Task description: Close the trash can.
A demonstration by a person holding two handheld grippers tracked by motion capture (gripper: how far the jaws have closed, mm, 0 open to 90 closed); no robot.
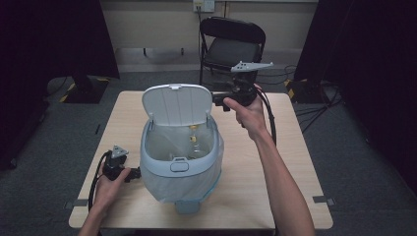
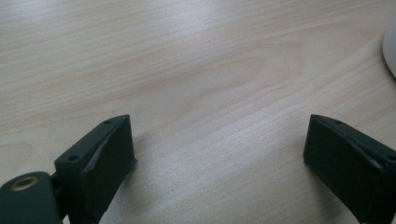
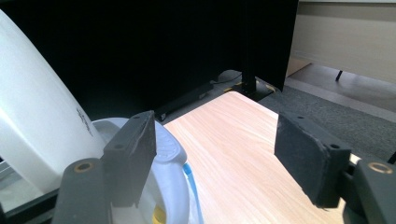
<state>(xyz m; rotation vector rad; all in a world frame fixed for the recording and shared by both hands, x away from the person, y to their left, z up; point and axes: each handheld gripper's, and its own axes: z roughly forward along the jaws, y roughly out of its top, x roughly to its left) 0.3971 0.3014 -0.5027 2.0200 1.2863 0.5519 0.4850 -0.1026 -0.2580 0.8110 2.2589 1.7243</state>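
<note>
Both pairs of fingers are released and grasp nothing: the right gripper [image 1: 220, 102] holds its black jaws wide apart just beside the raised lid [image 1: 177, 104] of the small grey trash bin [image 1: 179, 164], and the left gripper [image 1: 132, 173] rests on the wooden table [image 1: 275, 196] next to the bin's lower left side, its jaws spread over bare wood. The bin stands near the middle of the table, lined with a thin clear bag [image 1: 216, 147], and inside it I can see what looks like a small bottle [image 1: 194, 145]. The lid stands up, tilted toward the far side. In the right gripper view the lid [image 3: 32, 107] and the bin's rim [image 3: 173, 158] lie beside the near jaw, not between the jaws. I judge the step in hand is closing the lid. The next move calls for pushing the lid's top edge forward and down while the left gripper steadies the bin. Beyond the table a black folding chair [image 1: 231, 44] stands on the grey carpet.
</note>
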